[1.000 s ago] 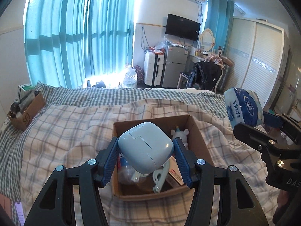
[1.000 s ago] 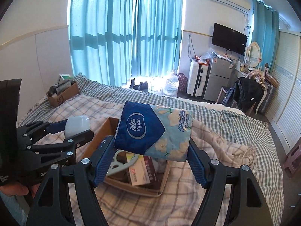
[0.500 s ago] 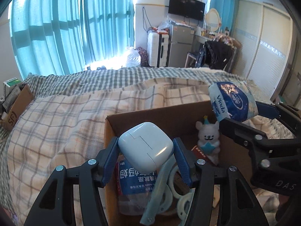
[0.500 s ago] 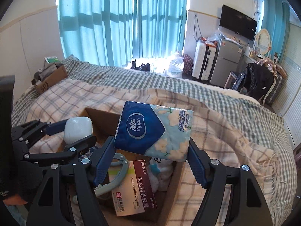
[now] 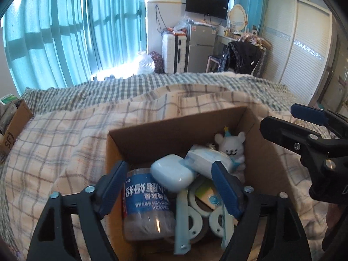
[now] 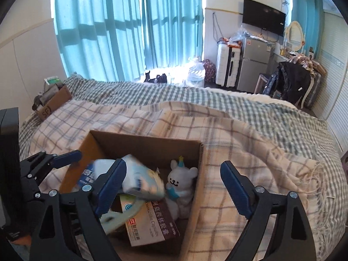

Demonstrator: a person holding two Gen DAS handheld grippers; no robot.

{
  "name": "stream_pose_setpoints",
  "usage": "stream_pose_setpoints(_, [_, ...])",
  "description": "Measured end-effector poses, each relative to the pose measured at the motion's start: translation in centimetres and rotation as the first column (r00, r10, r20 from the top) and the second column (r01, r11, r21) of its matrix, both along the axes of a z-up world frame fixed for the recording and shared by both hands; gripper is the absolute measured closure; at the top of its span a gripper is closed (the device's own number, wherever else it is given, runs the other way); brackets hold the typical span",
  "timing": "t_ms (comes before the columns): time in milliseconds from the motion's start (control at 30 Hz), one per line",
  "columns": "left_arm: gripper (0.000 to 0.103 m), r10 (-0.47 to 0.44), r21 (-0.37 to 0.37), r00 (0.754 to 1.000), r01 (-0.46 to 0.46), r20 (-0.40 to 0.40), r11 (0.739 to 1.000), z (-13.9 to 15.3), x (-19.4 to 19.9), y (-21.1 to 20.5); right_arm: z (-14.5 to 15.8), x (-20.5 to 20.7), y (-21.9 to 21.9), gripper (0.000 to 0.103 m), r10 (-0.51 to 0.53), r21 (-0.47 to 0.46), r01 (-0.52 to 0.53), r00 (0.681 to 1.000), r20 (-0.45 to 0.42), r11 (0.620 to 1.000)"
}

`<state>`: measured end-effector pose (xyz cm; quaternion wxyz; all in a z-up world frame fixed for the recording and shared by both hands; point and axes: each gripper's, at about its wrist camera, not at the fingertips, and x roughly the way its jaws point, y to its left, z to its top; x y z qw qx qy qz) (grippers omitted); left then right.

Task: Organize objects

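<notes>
L gripper [image 5: 168,183]: fingers spread wide, holding nothing. Earbud case [image 5: 173,175] lies loose between them, down in the cardboard box [image 5: 174,130], resting on the jar [image 5: 146,204] w/ blue label and touching the tissue pack [image 5: 205,159].

R gripper [image 6: 174,187]: fingers also apart, empty. Tissue pack [image 6: 141,182] is blurred in this view, lying tilted in the box [image 6: 148,143] beside the white bear toy [image 6: 181,184], over the medicine carton [image 6: 150,221]. Can't tell if it has settled.

Other box contents: pale blue clips [image 5: 195,219] at the near end. Box sits on the checked blanket of the bed [image 6: 250,134]; a 2nd small carton [image 6: 54,102] w/ odds & ends is well apart at the far left bed edge.

Step in hand, by my read: release into box, both sides. To do it well: lift each gripper straight up w/ fingers kept wide so pads don't catch the case or pack. Case sits on a rounded jar, so it may roll; no nudging. Mind the near box wall on the way out, and keep L & R clear of each other, since they're close over the box.
</notes>
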<state>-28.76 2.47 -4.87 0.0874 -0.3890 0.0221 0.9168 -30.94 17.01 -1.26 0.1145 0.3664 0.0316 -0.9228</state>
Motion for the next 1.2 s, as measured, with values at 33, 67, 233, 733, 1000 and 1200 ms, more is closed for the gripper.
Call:
stream_pose_setpoints(33, [0.019,0.000,-0.001,1.000,0.000,-0.014,1.000,0.7,0.5,0.1,0.8,0.6,0.2,0.013,-0.008,0.000,0.008,1.000,-0.011,1.000])
stream_pose_setpoints(67, [0.015,0.005,-0.011,1.000,-0.006,-0.031,1.000,1.8,1.2,0.1,1.8,1.3,0.5,0.012,-0.019,-0.001,0.019,0.999,-0.026,1.000])
stream_pose_setpoints(233, [0.001,0.068,-0.050,0.984,-0.078,-0.166,0.996,7.2,4.9,-0.4,7.4,5.7,1.6,0.002,-0.044,-0.011,0.043,0.991,-0.123,0.999])
stream_pose_setpoints(733, [0.000,0.197,0.092,0.850,-0.174,-0.489,0.980,17.9,20.4,-3.8,18.8,22.7,4.0,0.000,-0.117,-0.015,0.123,0.893,-0.434,0.992])
stream_pose_setpoints(1000, [0.000,0.211,0.078,0.812,-0.201,-0.544,0.976,12.8,25.5,-3.9,12.0,27.1,3.6,0.000,-0.189,-0.053,0.188,0.845,-0.501,0.981])
stream_pose_setpoints(1200, [0.000,0.220,0.016,0.846,-0.243,-0.486,0.970,7.3,24.7,-4.3,6.5,25.8,4.0,0.000,-0.202,-0.041,0.206,0.872,-0.446,0.978])
